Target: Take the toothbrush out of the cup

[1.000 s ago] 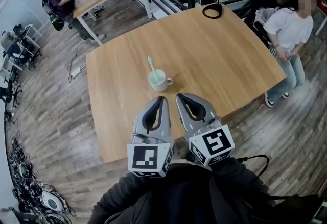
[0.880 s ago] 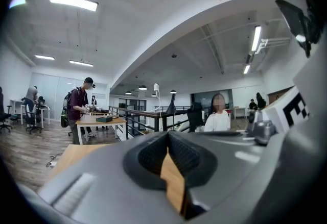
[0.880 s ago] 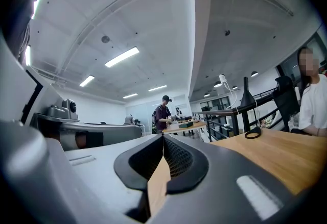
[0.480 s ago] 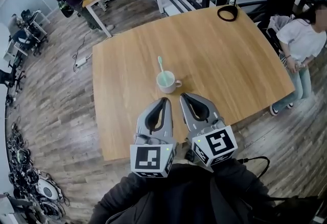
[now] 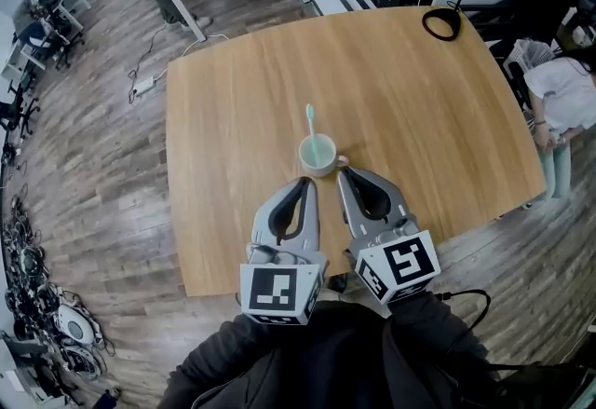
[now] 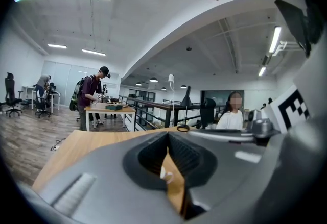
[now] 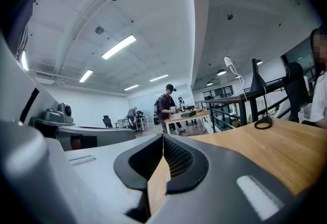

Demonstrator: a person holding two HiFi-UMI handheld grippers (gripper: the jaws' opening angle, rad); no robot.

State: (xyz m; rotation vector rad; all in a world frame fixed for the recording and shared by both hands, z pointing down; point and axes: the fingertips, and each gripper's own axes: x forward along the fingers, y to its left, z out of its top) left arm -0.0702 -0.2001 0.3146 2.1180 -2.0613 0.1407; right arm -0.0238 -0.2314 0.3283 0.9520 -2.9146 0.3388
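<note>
1. Two grippers reach over the near edge of a wooden table [image 5: 223, 109], side by side, each with a marker cube at its back.
2. On the left, the left gripper [image 5: 300, 182] has its fingers pressed together at the tips, with nothing between them. In the left gripper view only the loop-shaped gap behind the tips stays clear, and bare tabletop and a small bit of white show through it.
3. Just ahead of the two sets of tips, and between them, stands the pale green cup [image 5: 318, 156] near the middle of the table. It is upright, and its handle points to the right.
4. The toothbrush [image 5: 310, 121] stands in the cup and leans away from the person, its mint handle rising above the far rim. No finger touches it; both pairs of tips lie on the near side of the cup, below the rim.
5. On the right, the right gripper [image 5: 342, 171] is also closed tip to tip and empty. Its tips lie just beside the cup's handle; whether they touch it cannot be told.
6. Farther right, at the table's far corner, is the black ring base of a desk lamp [image 5: 445, 23], well apart from the cup.
7. Beyond the right edge of the table is a person in a white top [image 5: 562, 90].
</note>
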